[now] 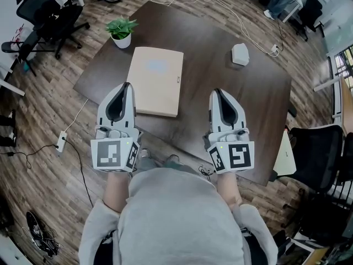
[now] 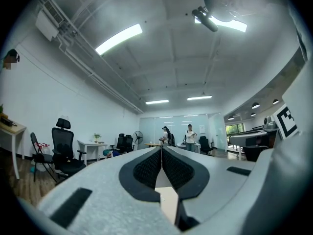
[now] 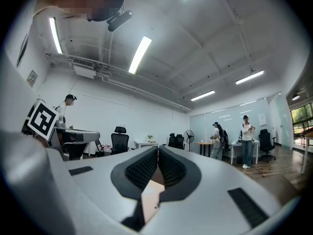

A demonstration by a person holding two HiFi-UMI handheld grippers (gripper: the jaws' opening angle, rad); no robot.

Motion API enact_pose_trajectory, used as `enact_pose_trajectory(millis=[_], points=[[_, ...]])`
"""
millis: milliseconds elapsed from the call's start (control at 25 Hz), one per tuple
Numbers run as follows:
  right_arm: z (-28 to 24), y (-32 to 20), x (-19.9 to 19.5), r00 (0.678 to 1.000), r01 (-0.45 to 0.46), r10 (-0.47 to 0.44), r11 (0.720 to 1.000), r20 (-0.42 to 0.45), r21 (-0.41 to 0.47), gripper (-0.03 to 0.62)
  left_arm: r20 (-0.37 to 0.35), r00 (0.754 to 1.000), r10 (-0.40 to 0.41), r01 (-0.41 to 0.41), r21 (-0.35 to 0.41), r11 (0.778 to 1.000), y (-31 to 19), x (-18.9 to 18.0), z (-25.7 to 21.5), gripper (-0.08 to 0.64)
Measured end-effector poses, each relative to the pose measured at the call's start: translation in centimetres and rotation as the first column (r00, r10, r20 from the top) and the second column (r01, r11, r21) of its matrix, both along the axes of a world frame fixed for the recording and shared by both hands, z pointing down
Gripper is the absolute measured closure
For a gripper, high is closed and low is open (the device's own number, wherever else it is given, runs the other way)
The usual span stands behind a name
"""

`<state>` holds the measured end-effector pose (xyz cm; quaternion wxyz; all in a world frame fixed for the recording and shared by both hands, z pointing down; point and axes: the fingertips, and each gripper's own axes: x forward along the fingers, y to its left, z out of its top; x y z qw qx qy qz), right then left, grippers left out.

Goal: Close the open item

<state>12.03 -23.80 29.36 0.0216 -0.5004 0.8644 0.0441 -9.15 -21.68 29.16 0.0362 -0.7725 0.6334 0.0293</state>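
Observation:
A flat beige box (image 1: 155,80) lies on the dark table (image 1: 220,87), its lid down flat and a small clasp on its right edge. My left gripper (image 1: 126,86) is held near the table's front edge, just left of the box's near corner. It is shut with nothing in it. My right gripper (image 1: 216,93) is level with it, to the right of the box, also shut and empty. In the left gripper view the pads (image 2: 149,166) meet; a strip of beige shows below them. In the right gripper view the gripper (image 3: 158,149) points out across the room.
A small potted plant (image 1: 121,31) stands at the table's far left corner. A white device (image 1: 240,54) with a cable sits at the far right. Office chairs (image 1: 47,15) stand left and right of the table. People stand far off in the room (image 3: 247,138).

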Motion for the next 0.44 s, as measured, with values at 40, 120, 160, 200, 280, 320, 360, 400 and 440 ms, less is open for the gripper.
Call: enact_pose_trajectory(millis=[40,120,160,200,280,320,360,400,440], points=[[-0.04,0.02,0.0,1.0,-0.001,0.001,1.0,0.0,0.0,0.578,0.005,1.0,0.0,0.0,0.003,1.0,0.0,0.02,-0.06,0.549],[-0.07,0.08,-0.02,1.0,-0.002,0.002,1.0,0.002,-0.002,0.578,0.008,1.0,0.002,-0.002,0.005,1.0,0.02,0.05,-0.12,0.549],[-0.05,0.11,-0.05,1.0,-0.002,0.002,1.0,0.002,-0.003,0.578,0.009,1.0,0.002,-0.002,0.004,1.0,0.03,0.04,-0.1,0.549],[-0.01,0.15,-0.07,1.0,-0.002,0.002,1.0,0.003,-0.003,0.578,0.011,1.0,0.0,0.0,0.002,1.0,0.02,0.01,-0.03,0.549],[0.08,0.17,-0.13,1.0,-0.002,0.002,1.0,0.004,-0.005,0.578,0.019,1.0,-0.006,0.006,-0.003,1.0,-0.02,-0.06,0.17,0.549],[0.11,0.16,-0.16,1.0,-0.002,0.002,1.0,0.004,-0.006,0.578,0.022,1.0,-0.007,0.007,-0.007,1.0,-0.05,-0.09,0.26,0.549],[0.13,0.15,-0.18,1.0,-0.003,0.003,1.0,0.005,-0.007,0.578,0.024,1.0,-0.007,0.007,-0.01,1.0,-0.09,-0.1,0.35,0.549],[0.16,0.13,-0.2,1.0,-0.004,0.004,1.0,0.005,-0.009,0.578,0.025,1.0,-0.007,0.007,-0.014,1.0,-0.11,-0.11,0.43,0.549],[0.18,0.12,-0.21,1.0,-0.004,0.004,1.0,0.006,-0.01,0.578,0.026,1.0,-0.007,0.007,-0.018,1.0,-0.14,-0.12,0.53,0.549]])
